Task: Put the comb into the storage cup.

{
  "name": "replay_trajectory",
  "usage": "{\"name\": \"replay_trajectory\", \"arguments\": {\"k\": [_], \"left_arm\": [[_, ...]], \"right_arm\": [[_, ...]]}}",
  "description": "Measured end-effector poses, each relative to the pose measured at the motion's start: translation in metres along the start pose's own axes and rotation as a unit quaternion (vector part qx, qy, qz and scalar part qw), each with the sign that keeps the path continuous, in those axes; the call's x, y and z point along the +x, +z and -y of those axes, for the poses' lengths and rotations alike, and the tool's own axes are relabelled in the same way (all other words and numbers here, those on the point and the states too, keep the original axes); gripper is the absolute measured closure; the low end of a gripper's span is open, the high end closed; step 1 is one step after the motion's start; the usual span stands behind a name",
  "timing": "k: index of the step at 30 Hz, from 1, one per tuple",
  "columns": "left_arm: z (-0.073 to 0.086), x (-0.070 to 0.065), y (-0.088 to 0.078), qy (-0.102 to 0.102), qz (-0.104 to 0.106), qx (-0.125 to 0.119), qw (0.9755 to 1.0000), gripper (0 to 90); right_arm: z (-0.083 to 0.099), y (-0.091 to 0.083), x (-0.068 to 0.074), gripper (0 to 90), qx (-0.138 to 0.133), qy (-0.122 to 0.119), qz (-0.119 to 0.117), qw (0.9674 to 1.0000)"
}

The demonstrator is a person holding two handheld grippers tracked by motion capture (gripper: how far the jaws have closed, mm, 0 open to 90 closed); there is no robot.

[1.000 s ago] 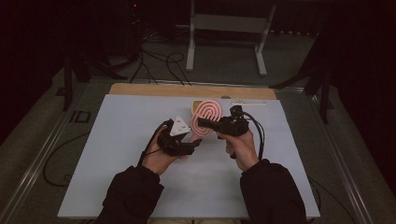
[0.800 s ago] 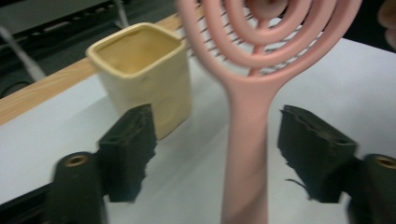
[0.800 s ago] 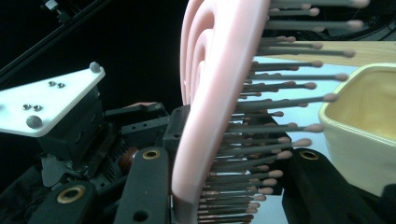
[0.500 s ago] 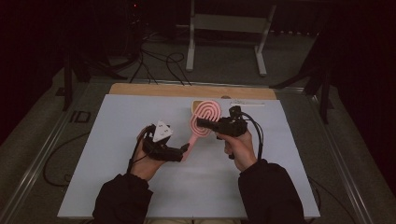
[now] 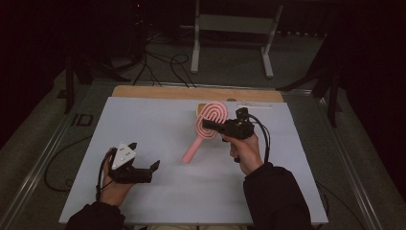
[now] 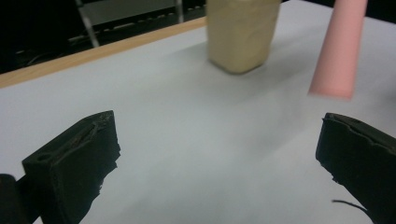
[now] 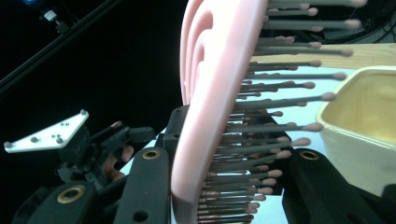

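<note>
Holding the pink hairbrush (image 5: 207,125) by its head in my clamped right tool (image 5: 211,126) above the worktop (image 5: 158,129), beside the cream cup (image 7: 359,126), my left tool (image 5: 143,167) just spread empty, I risk it pivoting loose

High view looks forward-down over table (image 5: 158,120); gripper views sit close, low; all share pink brush (image 5: 207,125) (image 6: 337,51) (image 7: 205,107).

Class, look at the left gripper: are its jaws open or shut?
Open. The left gripper has just been opening; its own view shows both jaws wide apart with bare table between them, and the brush handle beyond.
</note>
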State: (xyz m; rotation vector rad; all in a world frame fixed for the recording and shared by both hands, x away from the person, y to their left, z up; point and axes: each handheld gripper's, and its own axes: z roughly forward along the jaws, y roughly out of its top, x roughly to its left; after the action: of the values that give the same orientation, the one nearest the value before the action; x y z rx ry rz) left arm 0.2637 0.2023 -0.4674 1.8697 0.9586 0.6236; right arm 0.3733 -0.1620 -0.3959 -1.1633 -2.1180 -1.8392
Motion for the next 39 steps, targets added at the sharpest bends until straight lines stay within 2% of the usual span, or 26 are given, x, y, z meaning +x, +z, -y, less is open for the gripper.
{"name": "replay_trajectory", "arguments": {"k": [2,5,11,16,25,31,39], "left_arm": [[0.009,0.004,-0.008,-0.009,-0.008,-0.001,0.9999,0.1],[0.022,0.006,-0.019,-0.011,-0.019,-0.004,0.9997,0.1],[0.04,0.006,-0.032,-0.001,-0.04,0.0,0.9992,0.1],[0.044,0.006,-0.036,0.002,-0.053,-0.008,0.9986,0.2],[0.047,0.01,-0.037,-0.016,-0.055,-0.015,0.9982,0.2],[0.049,0.01,-0.036,-0.029,-0.059,-0.022,0.9976,0.2],[0.05,0.008,-0.034,-0.023,-0.056,-0.015,0.998,0.2]], "right_arm": [[-0.001,0.0,0.0,64.0,-0.002,0.002,0.0,1.0],[-0.003,0.0,0.001,64.0,-0.003,0.0,0.003,1.0],[-0.011,-0.006,0.0,64.0,-0.018,0.009,0.01,0.9998],[-0.021,-0.014,0.0,64.0,-0.031,0.011,0.02,0.9992],[-0.036,-0.026,-0.005,64.0,-0.055,0.025,0.034,0.9976],[-0.04,-0.027,-0.007,64.1,-0.06,0.027,0.037,0.9971],[-0.048,-0.024,-0.005,64.0,-0.069,0.026,0.037,0.9966]]}}
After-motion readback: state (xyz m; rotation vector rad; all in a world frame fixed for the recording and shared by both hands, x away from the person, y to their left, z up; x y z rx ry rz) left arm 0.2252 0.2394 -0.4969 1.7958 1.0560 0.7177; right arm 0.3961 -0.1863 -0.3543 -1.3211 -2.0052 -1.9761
